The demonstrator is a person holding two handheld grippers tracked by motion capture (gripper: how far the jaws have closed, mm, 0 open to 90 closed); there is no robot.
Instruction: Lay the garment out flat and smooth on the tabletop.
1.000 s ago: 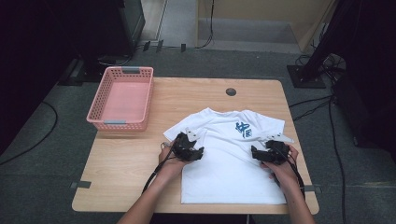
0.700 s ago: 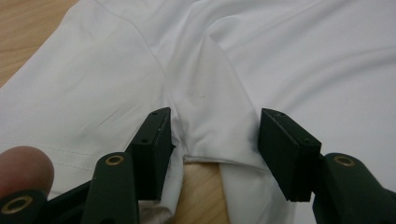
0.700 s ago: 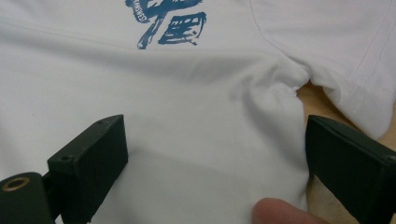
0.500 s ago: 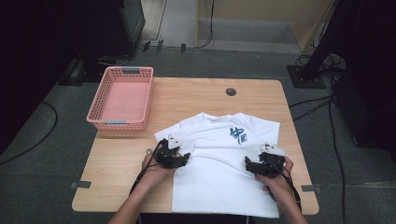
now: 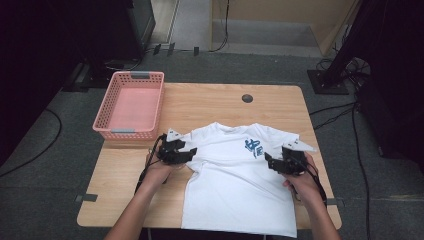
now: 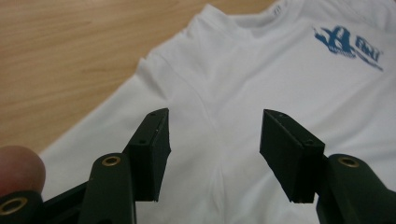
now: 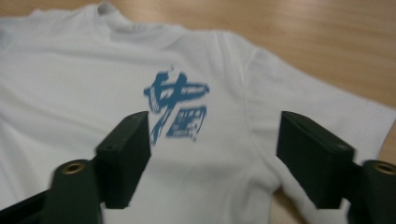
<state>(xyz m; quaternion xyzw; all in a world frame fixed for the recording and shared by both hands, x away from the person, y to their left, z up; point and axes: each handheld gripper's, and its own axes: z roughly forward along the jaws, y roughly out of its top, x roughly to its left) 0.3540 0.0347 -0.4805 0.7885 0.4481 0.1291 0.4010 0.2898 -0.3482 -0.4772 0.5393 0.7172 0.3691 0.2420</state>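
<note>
Item: white cotton T-shirt with blue chest print, flat on the pale wooden table near the pink plastic basket; left gripper at its sleeve, jaws apart, empty; right gripper at the opposite sleeve, jaws just narrowing, nothing between them, both hands having drawn outward since earlier, suggesting sleeve folding next.

Dim surroundings; evenly lit, slightly blurred close-ups

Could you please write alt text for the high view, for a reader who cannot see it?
A white T-shirt with a blue chest print lies flat on a wooden table, a person's hands holding the left gripper and the right gripper open over its sleeves. An empty pink basket sits at the table's far left.
</note>
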